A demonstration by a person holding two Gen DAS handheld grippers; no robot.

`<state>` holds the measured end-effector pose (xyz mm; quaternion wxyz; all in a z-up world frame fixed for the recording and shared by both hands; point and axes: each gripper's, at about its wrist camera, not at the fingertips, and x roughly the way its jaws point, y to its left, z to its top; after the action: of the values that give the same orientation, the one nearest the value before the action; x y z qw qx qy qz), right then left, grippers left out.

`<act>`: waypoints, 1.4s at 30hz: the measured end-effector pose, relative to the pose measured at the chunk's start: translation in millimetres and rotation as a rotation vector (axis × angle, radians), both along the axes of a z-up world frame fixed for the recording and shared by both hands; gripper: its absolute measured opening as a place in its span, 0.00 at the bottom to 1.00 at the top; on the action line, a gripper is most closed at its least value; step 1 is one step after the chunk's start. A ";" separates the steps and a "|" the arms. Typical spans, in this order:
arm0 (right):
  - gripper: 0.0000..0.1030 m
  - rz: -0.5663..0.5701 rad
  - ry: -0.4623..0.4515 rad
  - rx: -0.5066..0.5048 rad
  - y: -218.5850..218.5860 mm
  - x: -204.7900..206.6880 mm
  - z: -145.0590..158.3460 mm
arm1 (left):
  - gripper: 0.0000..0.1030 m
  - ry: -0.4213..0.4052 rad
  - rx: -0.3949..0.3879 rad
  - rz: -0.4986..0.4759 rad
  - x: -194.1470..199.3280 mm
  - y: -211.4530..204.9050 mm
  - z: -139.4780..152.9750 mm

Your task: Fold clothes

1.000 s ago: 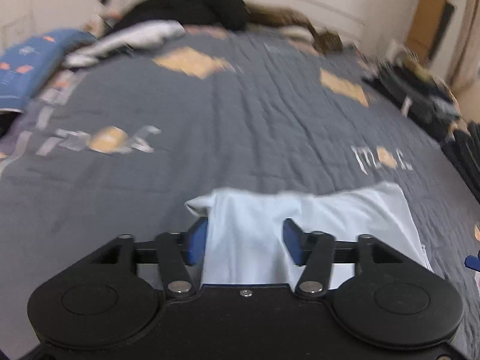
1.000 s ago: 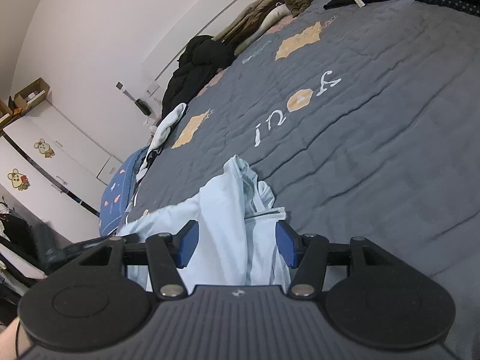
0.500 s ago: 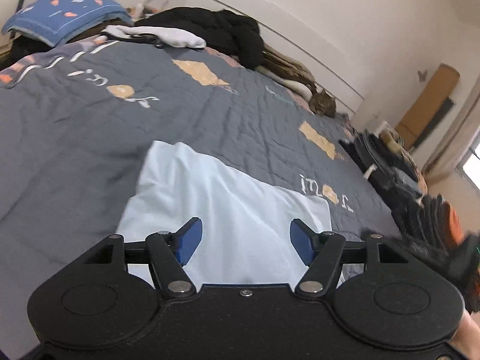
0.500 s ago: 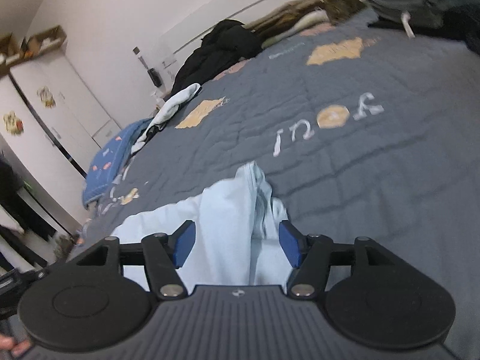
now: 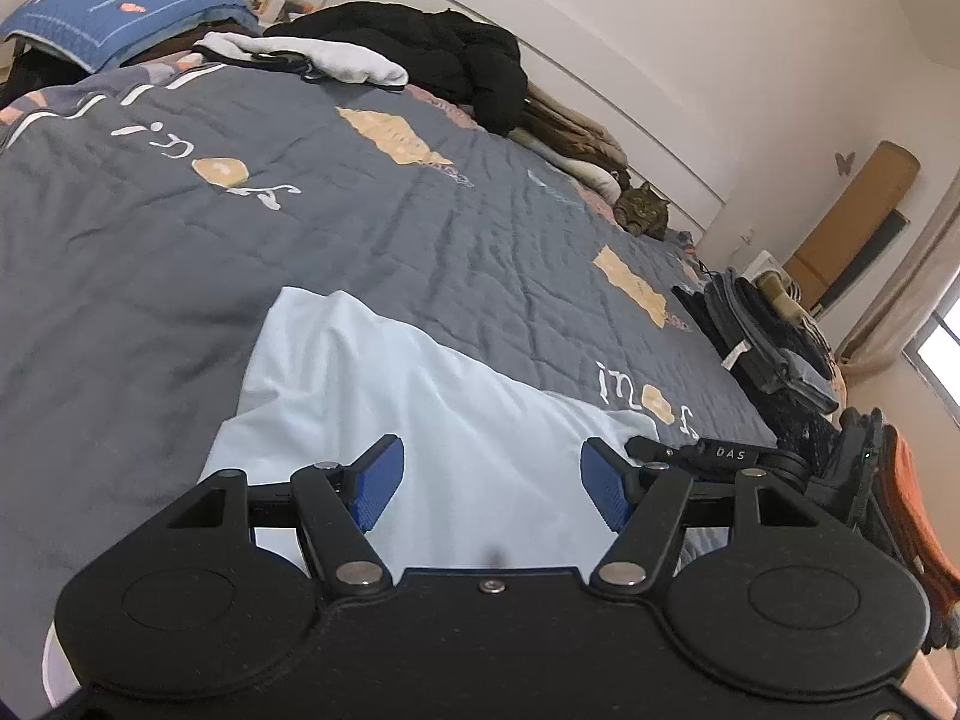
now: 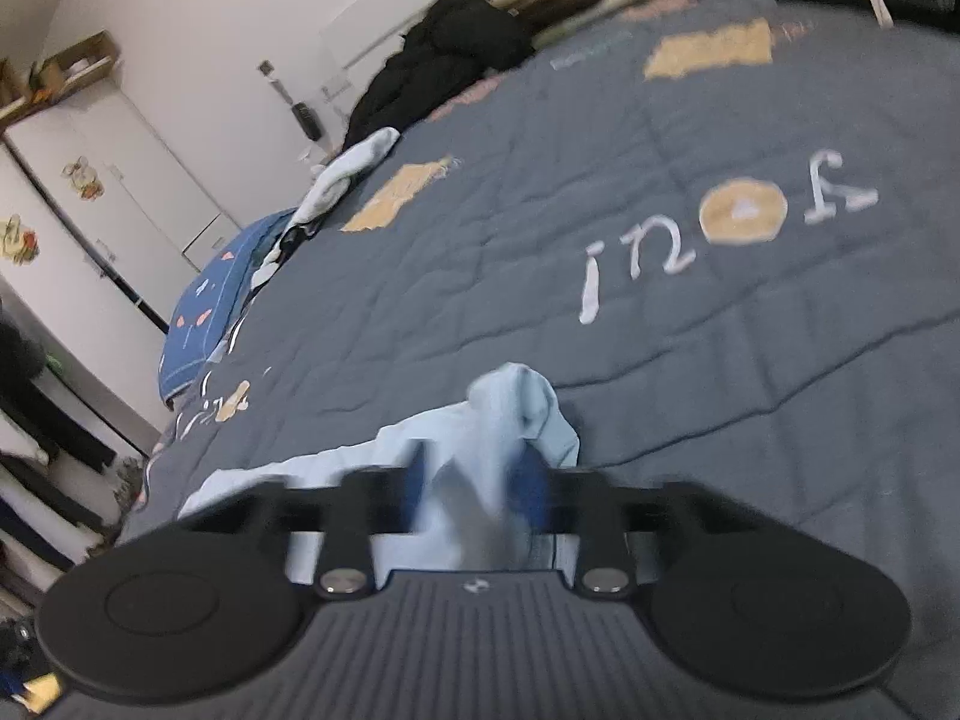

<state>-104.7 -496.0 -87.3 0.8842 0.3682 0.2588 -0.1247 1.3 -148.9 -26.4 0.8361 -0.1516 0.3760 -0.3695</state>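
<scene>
A light blue garment [image 5: 414,396] lies spread on the grey quilt [image 5: 300,228] of a bed, right in front of my left gripper [image 5: 492,483]. The left gripper is open and hovers over the cloth with nothing between its blue pads. In the right wrist view my right gripper [image 6: 474,480] is motion-blurred, its blue pads drawn in on a bunched fold of the same garment [image 6: 510,414]. The right gripper also shows at the right of the left wrist view [image 5: 720,456], beside the garment's far corner.
A black jacket [image 5: 432,48], a white garment [image 5: 336,57] and a blue pillow [image 5: 120,6] lie at the head of the bed. A cat [image 5: 645,216] rests by the wall. Stacks of dark folded clothes [image 5: 762,330] line the right edge. White cabinets [image 6: 102,180] stand at the left.
The left gripper has opened wider and tilted up over the flattened garment. The right gripper's jaws have narrowed onto the bunched fold, which has drawn in closer.
</scene>
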 end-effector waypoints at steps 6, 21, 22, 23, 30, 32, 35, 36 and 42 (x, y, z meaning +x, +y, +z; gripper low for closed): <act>0.03 -0.120 -0.100 0.083 -18.2 -9.9 -1.9 | 0.63 -0.005 -0.020 0.001 2.2 6.5 5.0; 0.47 -0.195 0.030 -0.101 9.1 -99.5 57.1 | 0.64 -0.407 0.228 -0.350 -69.1 -30.0 18.3; 0.48 -0.202 0.035 -0.093 13.2 -108.0 54.0 | 0.64 -0.449 0.244 -0.394 -81.1 -34.5 17.4; 0.48 -0.206 0.043 -0.082 17.0 -115.7 50.0 | 0.64 -0.489 0.258 -0.438 -92.8 -39.0 16.0; 0.48 -0.199 0.111 -0.056 38.0 -135.8 32.4 | 0.64 -0.749 0.429 -0.666 -158.6 -62.8 -17.6; 0.49 -0.194 0.098 -0.050 43.0 -137.4 32.9 | 0.64 -0.819 0.489 -0.706 -171.2 -68.0 -30.8; 0.50 -0.148 0.119 -0.102 49.9 -129.0 31.6 | 0.62 -0.890 0.531 -0.753 -184.2 -74.6 -43.3; 0.50 -0.124 0.129 -0.123 52.0 -125.9 30.4 | 0.61 -0.903 0.534 -0.767 -187.2 -76.6 -45.3; 0.50 -0.115 0.110 -0.074 44.0 -124.9 24.3 | 0.29 -0.973 0.550 -0.847 -204.4 -89.9 -57.2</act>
<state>-229.6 -452.1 -63.0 0.8731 0.3420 0.2806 -0.2050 -203.1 -238.8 -83.6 0.7015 0.4076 0.0655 -0.5809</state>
